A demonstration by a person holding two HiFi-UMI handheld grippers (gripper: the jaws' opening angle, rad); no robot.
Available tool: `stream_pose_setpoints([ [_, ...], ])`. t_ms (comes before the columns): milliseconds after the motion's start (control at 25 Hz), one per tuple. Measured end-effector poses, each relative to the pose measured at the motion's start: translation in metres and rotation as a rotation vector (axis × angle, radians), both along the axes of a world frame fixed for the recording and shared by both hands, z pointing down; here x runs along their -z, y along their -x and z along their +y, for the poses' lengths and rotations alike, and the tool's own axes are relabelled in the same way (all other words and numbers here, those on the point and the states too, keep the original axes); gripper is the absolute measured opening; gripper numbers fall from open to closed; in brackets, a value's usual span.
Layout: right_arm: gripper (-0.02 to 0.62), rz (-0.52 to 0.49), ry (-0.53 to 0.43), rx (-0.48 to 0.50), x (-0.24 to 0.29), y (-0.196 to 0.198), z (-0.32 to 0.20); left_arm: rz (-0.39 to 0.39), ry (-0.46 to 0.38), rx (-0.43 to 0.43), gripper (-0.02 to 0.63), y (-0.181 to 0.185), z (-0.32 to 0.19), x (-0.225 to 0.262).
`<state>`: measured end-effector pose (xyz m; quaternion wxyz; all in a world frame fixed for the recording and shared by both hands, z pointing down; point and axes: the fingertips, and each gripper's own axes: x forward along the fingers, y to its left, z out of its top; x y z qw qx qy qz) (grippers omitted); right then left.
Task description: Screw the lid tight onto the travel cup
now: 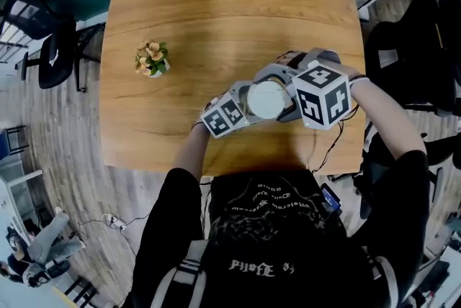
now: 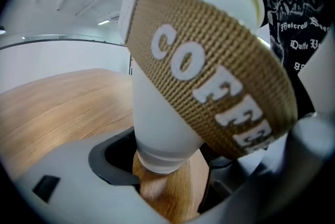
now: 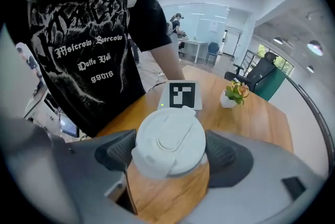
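- "COFFEE" – white capitals stood on the brown woven sleeve round the travel cup.
- White gothic lettering crossed the person's black shirt – too ornate to read.

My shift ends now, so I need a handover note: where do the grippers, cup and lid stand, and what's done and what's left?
Left gripper: shut on the cup near its base, holding it tilted over the table.
Right gripper: jaws wide, one pad on either side of the lid's rim; whether they press can't be told.
Things: the lid sits on the cup's mouth, between the two grippers.
Done: lid placed on the cup.
Left: clamp the lid and twist until tight; how tight it is now doesn't show.
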<state>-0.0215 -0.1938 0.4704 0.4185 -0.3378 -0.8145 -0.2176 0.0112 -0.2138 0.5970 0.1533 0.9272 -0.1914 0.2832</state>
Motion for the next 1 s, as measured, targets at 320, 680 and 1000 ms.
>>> stream_pose_setpoints([
  [320,0.416,-0.112,0.082,-0.263,0.004,0.005,-0.004,-0.001,0.007,0.057,0.394,0.001,-0.001,-0.002],
  [680,0.417,-0.332,0.145,-0.648,0.012,0.006,-0.007,0.036,0.044,0.186,0.394,0.002,0.002,-0.002],
  [1000,0.42,-0.535,0.12,-0.957,0.017,0.005,-0.012,0.019,0.036,0.239,0.39,0.003,0.002,-0.003],
])
